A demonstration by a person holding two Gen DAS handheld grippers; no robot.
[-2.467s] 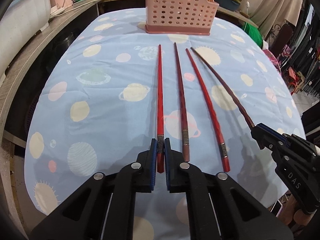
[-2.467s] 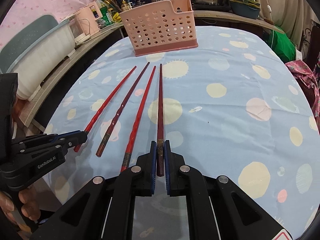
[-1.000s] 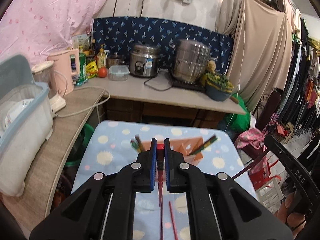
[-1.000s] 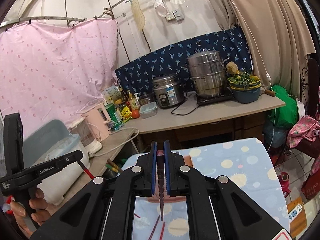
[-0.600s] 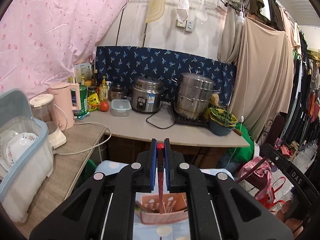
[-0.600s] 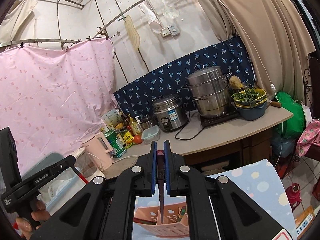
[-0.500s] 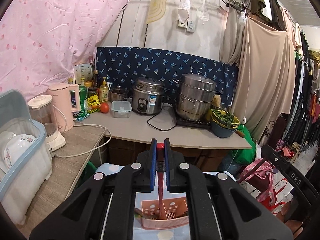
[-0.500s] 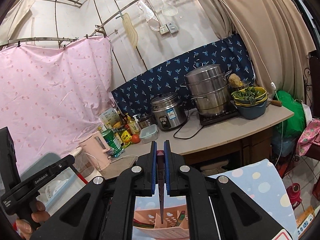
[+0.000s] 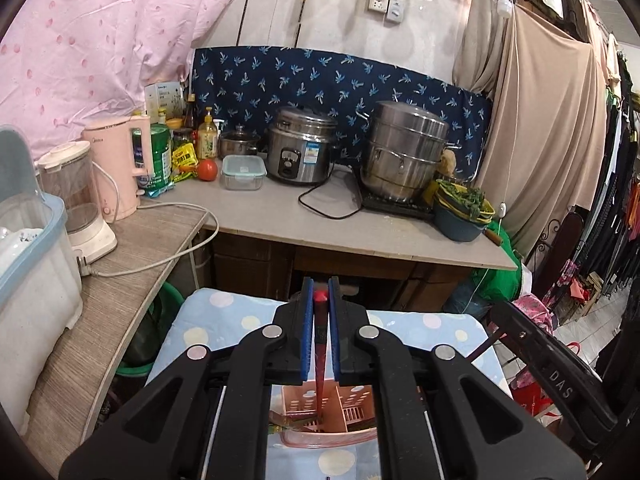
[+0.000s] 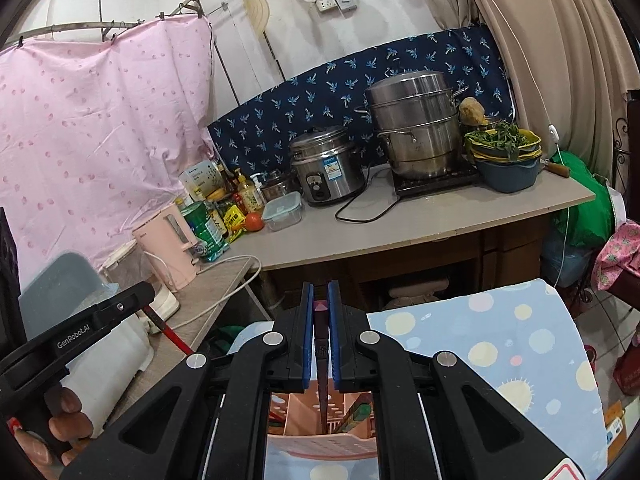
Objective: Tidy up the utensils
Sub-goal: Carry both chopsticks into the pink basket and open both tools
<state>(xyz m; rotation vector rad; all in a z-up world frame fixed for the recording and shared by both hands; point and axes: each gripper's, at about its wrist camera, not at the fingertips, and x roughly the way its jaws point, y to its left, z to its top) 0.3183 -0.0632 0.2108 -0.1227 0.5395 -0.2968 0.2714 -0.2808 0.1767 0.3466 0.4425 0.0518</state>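
Note:
My left gripper (image 9: pixel 320 300) is shut on a red chopstick (image 9: pixel 319 364) that hangs down, its tip inside the pink perforated utensil basket (image 9: pixel 332 436) just below. My right gripper (image 10: pixel 320 308) is shut on a dark brown chopstick (image 10: pixel 322 376), also pointing down into the same basket (image 10: pixel 316 446). The left gripper and its red chopstick (image 10: pixel 170 334) show at the left of the right wrist view. The right gripper's body (image 9: pixel 552 376) shows at the right of the left wrist view. Other utensils lie in the basket's compartments.
The basket stands on a blue spotted tablecloth (image 10: pixel 520 352). Behind is a counter (image 9: pixel 320 216) with a rice cooker (image 9: pixel 302 146), steamer pot (image 9: pixel 404 152), pink kettle (image 9: pixel 120 164) and blender. A dish bin (image 9: pixel 28 280) sits at the left.
Both grippers have lifted their chopsticks off the table, turned them tip-down and carried them over the basket. Over the last half second both have sunk lower toward it.

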